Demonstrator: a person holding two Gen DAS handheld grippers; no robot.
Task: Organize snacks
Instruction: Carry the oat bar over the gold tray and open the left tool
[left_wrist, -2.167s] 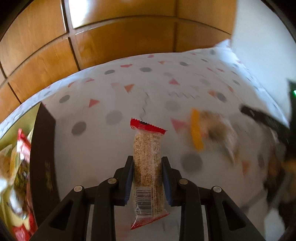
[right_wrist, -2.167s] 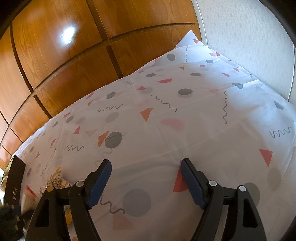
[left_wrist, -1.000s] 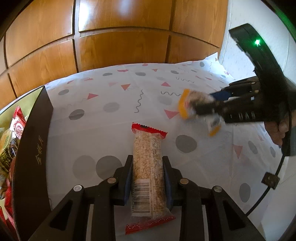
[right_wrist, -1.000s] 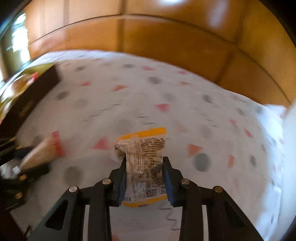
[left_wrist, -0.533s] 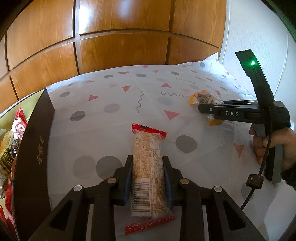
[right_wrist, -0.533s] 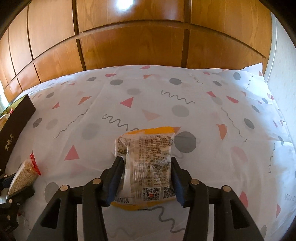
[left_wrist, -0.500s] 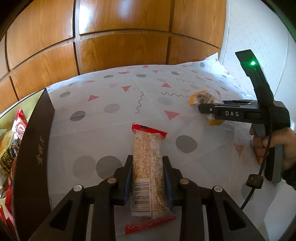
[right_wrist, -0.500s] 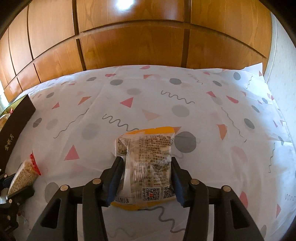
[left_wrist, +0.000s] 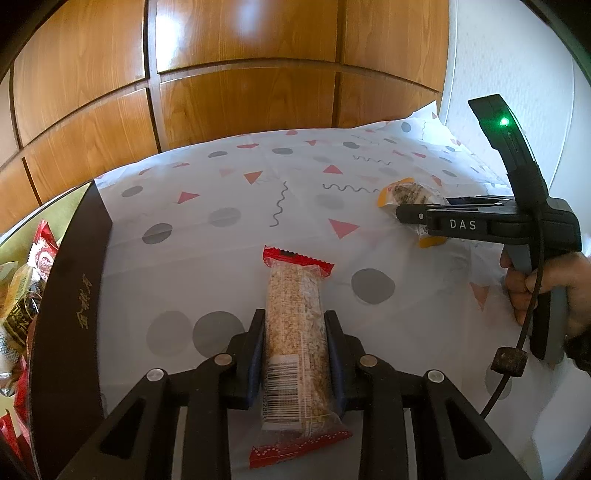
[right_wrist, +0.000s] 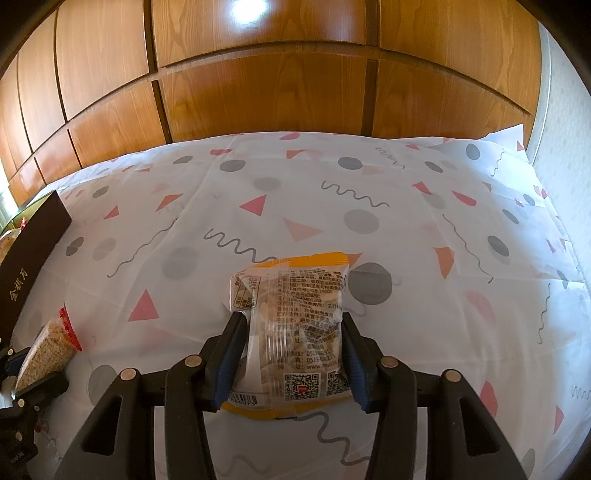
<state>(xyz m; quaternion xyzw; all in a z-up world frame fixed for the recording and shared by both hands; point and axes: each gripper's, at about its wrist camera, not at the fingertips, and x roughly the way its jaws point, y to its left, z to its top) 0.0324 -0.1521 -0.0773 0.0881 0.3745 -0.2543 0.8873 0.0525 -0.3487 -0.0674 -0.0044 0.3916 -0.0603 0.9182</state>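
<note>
My left gripper (left_wrist: 294, 323) is shut on a long cereal bar (left_wrist: 295, 314) in a clear wrapper with red ends, held just above the patterned tablecloth. My right gripper (right_wrist: 291, 325) is shut on a yellow-edged clear snack packet (right_wrist: 291, 321) with printed text and QR codes, low over the cloth. In the left wrist view the right gripper (left_wrist: 400, 212) shows at the right with the yellow packet (left_wrist: 406, 194) in it. In the right wrist view the cereal bar (right_wrist: 46, 350) and left gripper show at the lower left.
A dark brown box (left_wrist: 70, 280) with gold lettering stands at the left, holding several snack packets (left_wrist: 22, 280); its side also shows in the right wrist view (right_wrist: 33, 240). Wooden wall panels (right_wrist: 258, 74) rise behind the table. A white wall (left_wrist: 509, 55) stands at the right.
Over the last two seconds the right gripper closed on the yellow packet and carried it to the right of the cereal bar. In the last half second little has moved.
</note>
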